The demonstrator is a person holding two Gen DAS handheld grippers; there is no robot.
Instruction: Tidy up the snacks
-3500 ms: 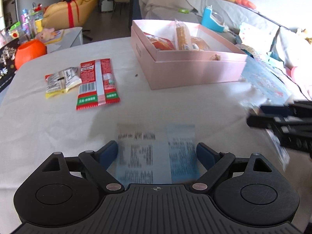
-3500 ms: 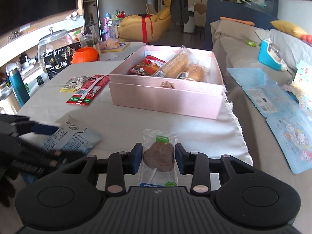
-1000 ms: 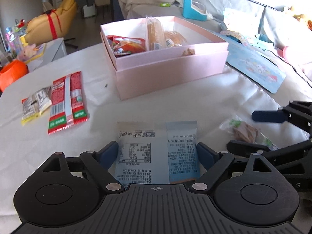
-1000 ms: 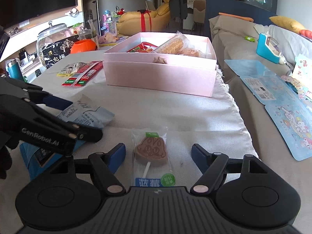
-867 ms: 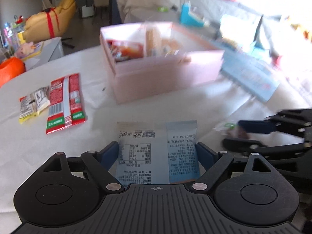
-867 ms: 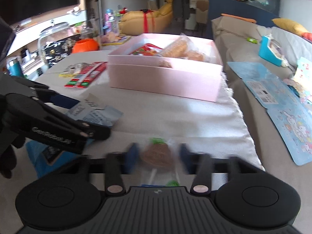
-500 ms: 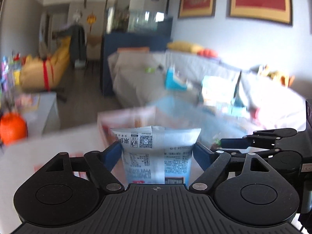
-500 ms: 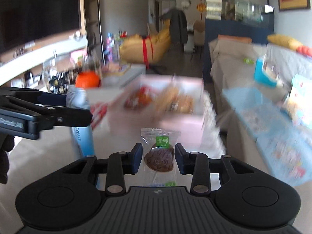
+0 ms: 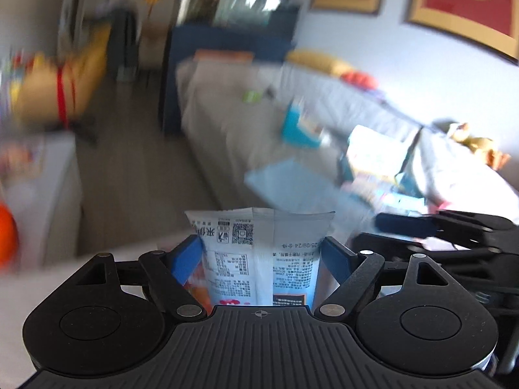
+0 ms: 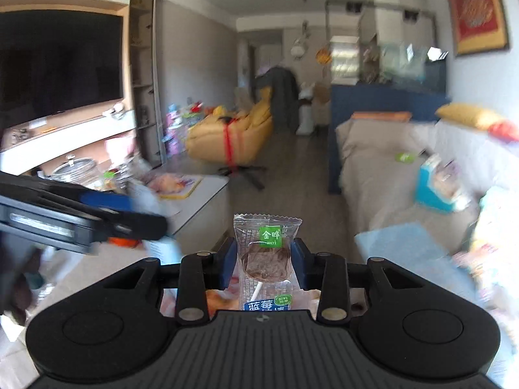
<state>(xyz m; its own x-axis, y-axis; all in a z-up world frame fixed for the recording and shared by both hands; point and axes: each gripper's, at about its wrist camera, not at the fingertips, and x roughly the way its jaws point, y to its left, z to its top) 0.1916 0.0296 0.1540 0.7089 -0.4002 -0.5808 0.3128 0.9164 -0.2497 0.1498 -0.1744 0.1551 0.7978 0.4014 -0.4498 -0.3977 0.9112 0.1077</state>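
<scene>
My left gripper (image 9: 261, 256) is shut on a pale blue snack packet (image 9: 259, 259) with printed text and holds it upright, high above the table. My right gripper (image 10: 263, 261) is shut on a clear wrapped chocolate lollipop (image 10: 266, 259) with a green label, also lifted. The right gripper (image 9: 431, 230) shows at the right of the left wrist view. The left gripper (image 10: 81, 217) shows at the left of the right wrist view. A pink strip with snacks (image 10: 207, 301) shows just below my right fingers; I cannot tell whether it is the box.
Both views are tilted up and blurred. A grey sofa (image 10: 389, 155) with a blue item (image 10: 434, 188) lies to the right. A yellow chair (image 10: 233, 136) stands at the back. A glass jar (image 10: 74, 171) and an orange object (image 9: 6, 236) sit at the left.
Both grippers closed on their snacks and lifted them off the table. Since half a second ago both views have tilted further up, and the pink box has left the left view.
</scene>
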